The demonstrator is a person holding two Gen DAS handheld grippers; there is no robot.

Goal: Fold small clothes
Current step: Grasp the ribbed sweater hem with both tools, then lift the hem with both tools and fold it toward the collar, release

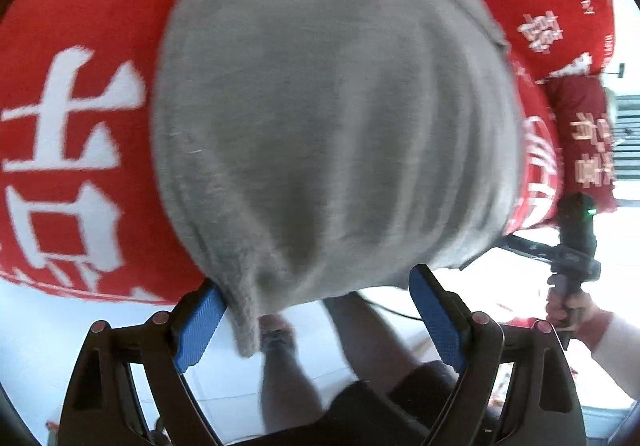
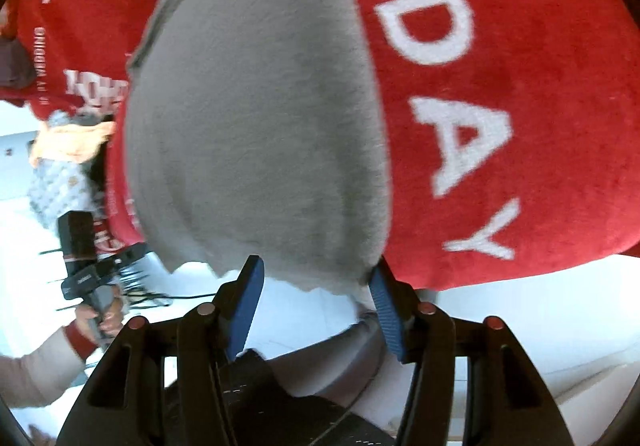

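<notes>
A grey garment lies spread on a red cloth printed with white lettering, its near edge hanging over the front. My left gripper is open wide at that edge. A drooping grey corner hangs beside the left blue pad, and nothing is pinched. In the right wrist view the same grey garment fills the middle. My right gripper is open, and the grey hem lies loose between its tips. Each gripper also shows in the other view, held by a hand.
The red cloth drapes over the table's front edge, with white floor below. A patterned pile of clothes lies at the far left. A red printed bundle sits at the right. The person's legs stand under the grippers.
</notes>
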